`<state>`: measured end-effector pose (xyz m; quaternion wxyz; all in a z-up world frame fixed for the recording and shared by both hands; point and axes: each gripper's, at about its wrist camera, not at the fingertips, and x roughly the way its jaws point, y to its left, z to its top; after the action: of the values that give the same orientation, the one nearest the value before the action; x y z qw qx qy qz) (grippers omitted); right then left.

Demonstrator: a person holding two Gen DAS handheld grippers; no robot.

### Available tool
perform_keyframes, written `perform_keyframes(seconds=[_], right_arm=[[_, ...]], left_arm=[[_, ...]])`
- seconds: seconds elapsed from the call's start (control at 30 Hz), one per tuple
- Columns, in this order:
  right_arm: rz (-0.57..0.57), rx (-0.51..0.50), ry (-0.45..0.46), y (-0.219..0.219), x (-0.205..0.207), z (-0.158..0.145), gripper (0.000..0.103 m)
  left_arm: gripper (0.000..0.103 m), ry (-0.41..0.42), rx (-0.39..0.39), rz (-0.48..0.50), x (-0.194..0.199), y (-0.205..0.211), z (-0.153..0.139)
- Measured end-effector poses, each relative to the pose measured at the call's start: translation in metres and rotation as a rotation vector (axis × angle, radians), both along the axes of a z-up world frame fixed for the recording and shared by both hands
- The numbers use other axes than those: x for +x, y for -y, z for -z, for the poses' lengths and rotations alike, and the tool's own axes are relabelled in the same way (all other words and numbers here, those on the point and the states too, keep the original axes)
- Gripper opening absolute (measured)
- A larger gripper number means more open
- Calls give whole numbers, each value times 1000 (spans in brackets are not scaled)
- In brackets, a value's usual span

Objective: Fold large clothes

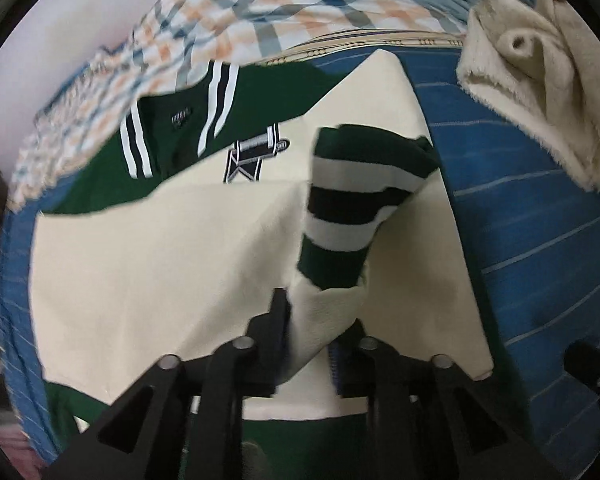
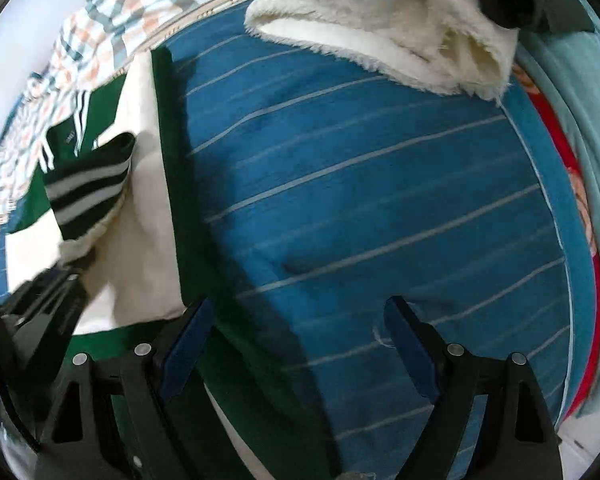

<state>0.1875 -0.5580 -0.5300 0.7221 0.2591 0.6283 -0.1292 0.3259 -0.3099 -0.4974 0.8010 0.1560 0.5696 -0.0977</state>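
Observation:
A cream and dark green jersey (image 1: 172, 248) with a black and white crest lies flat on the blue striped bedsheet (image 1: 540, 216). My left gripper (image 1: 320, 320) is shut on the jersey's sleeve (image 1: 356, 200), which has a green, white and black striped cuff and is lifted over the jersey's body. In the right wrist view the jersey (image 2: 140, 216) lies at the left with the striped cuff (image 2: 88, 188) raised above it. My right gripper (image 2: 296, 316) is open and empty over the sheet (image 2: 360, 200), beside the jersey's green side edge.
A fluffy cream garment (image 1: 540, 80) is heaped at the far right of the bed, also in the right wrist view (image 2: 380, 28). A plaid orange and grey cloth (image 1: 220, 20) lies along the far edge by the wall. Red and teal bedding (image 2: 588, 240) borders the right side.

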Motion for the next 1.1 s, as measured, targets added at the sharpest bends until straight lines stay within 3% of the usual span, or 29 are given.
perform_keyframes(seconds=[0.03, 0.07, 0.1, 0.13, 0.3, 0.43, 0.47, 0.53, 0.57, 0.7, 0.77, 0.83, 0.9, 1.03, 1.1], right_arm=[[4, 25, 8, 6, -2, -1, 89], [10, 53, 15, 10, -4, -2, 89], [12, 83, 26, 12, -5, -5, 89], [5, 98, 29, 12, -6, -6, 89], [-104, 171, 18, -5, 10, 1, 89], [-319, 162, -34, -61, 28, 10, 88], [-366, 150, -53, -72, 31, 16, 86], [-443, 126, -98, -93, 38, 34, 52], [-434, 104, -97, -95, 40, 38, 14], [-249, 134, -30, -63, 41, 44, 10], [-116, 119, -69, -33, 29, 58, 10], [-43, 195, -114, -16, 19, 77, 10], [-55, 211, -111, -16, 20, 74, 13], [-108, 226, -82, -21, 23, 56, 20], [-167, 214, -90, -27, 29, 58, 29]], left_arm=[[28, -6, -19, -12, 1, -3, -2], [49, -18, -52, -25, 2, -7, -4], [88, -31, -93, -40, 3, -11, -6], [101, -33, -123, -61, 5, -14, -10], [102, -1, -150, -155, 7, -30, -34], [102, 55, -84, -256, -5, -74, -60], [102, 79, -33, -296, -17, -90, -66], [102, 93, 31, -337, -27, -119, -62], [102, 95, 88, -366, -40, -138, -56], [102, 8, 218, -435, -67, -188, -16], [102, -17, 257, -464, -75, -208, 2], [102, -33, 296, -468, -83, -218, 20], [102, -71, 319, -473, -87, -226, 39], [103, -123, 273, -492, -86, -231, 61], [103, -122, 262, -497, -83, -232, 66]])
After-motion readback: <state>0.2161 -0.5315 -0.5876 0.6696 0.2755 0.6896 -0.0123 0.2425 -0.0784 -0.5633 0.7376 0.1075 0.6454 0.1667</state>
